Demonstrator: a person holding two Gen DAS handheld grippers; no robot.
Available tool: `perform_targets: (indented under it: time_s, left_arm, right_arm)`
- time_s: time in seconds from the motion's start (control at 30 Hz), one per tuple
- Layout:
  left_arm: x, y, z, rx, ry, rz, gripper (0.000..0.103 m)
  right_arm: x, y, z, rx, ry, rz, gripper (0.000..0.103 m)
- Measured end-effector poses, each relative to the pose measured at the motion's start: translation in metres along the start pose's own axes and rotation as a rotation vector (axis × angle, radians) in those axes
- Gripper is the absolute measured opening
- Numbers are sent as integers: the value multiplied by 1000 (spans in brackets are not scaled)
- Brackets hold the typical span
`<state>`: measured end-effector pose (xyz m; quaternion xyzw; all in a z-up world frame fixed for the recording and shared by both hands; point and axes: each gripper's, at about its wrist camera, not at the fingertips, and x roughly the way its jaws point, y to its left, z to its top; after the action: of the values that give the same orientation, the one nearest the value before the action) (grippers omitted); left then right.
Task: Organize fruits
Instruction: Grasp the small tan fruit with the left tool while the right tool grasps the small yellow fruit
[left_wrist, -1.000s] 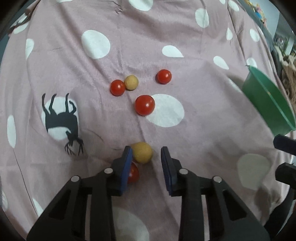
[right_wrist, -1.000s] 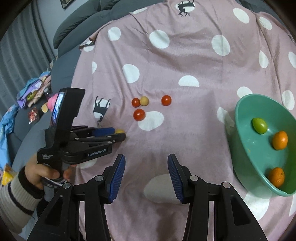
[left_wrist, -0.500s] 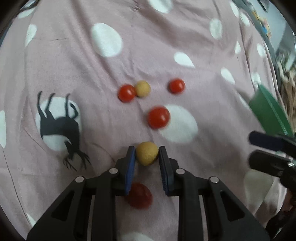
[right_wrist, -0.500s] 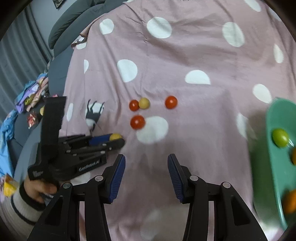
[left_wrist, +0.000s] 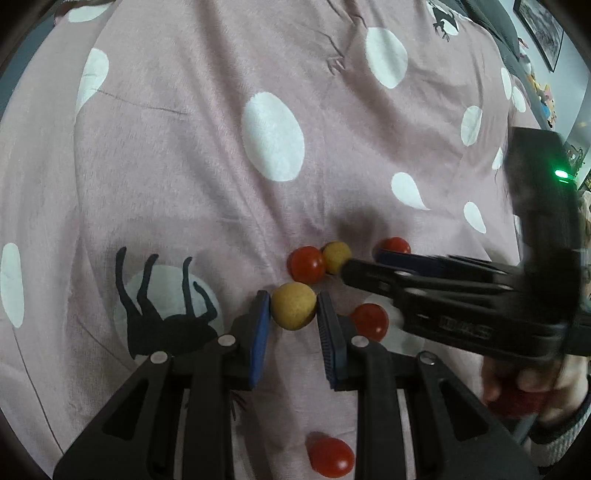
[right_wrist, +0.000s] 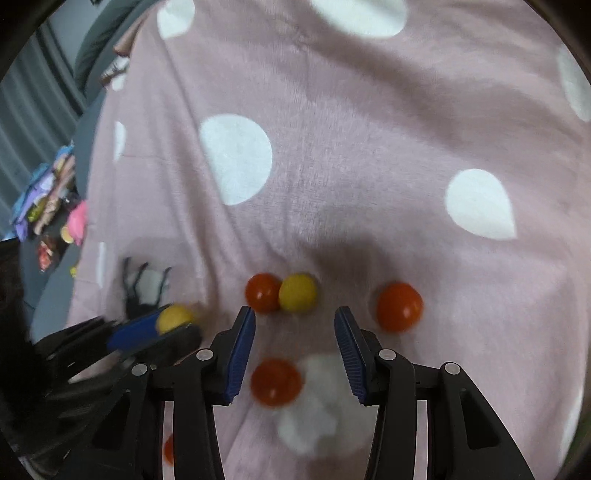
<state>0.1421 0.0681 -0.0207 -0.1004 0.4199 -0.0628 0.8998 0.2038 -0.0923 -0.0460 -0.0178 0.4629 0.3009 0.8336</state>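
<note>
My left gripper (left_wrist: 293, 312) is shut on a yellow-brown ball fruit (left_wrist: 293, 305), held just above the pink dotted blanket; it also shows in the right wrist view (right_wrist: 173, 318). My right gripper (right_wrist: 294, 328) is open and empty, low over a cluster: a red tomato (right_wrist: 263, 292) touching a yellow fruit (right_wrist: 297, 292) just ahead of the fingertips, a red tomato (right_wrist: 399, 306) to the right, and a red tomato (right_wrist: 275, 382) between the fingers. Another red tomato (left_wrist: 330, 457) lies under my left gripper. The green bowl is out of view.
The pink blanket (left_wrist: 273, 140) with white dots and a black deer print (left_wrist: 162, 314) covers the bed. Clutter (right_wrist: 55, 206) lies off the bed's left edge. The right gripper's body (left_wrist: 480, 295) crosses the left wrist view at right.
My left gripper kept its hold on the yellow-brown fruit and lifted it. My right gripper swung left and down from beside the bowl to the fruit cluster, still open.
</note>
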Motion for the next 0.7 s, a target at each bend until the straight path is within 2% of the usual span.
perform_targets:
  time_s: [0.13,0.33,0.43,0.47,0.57,0.7]
  left_arm:
    - [2,2,3,8,2,4,25]
    - [6,4,3,4,6,8,25]
    - [4,4,3,4,6,12,25]
    - [4,3,3,5,6,15,25]
    - [2,-1,3,13,5,20,25]
    - [-6,-6,2,20,-1,22,25]
  right_arm:
    - [19,1,4,-16,30,-45,42]
    - [24,1,8,-12,20,-57,39]
    - [27,9,8,-63,15,-84,35]
    - [27,13,8,-79,17,-93,27]
    - [26,18,8,-95,15,-111,27]
    - [12,21,3,-67,9,-85,27]
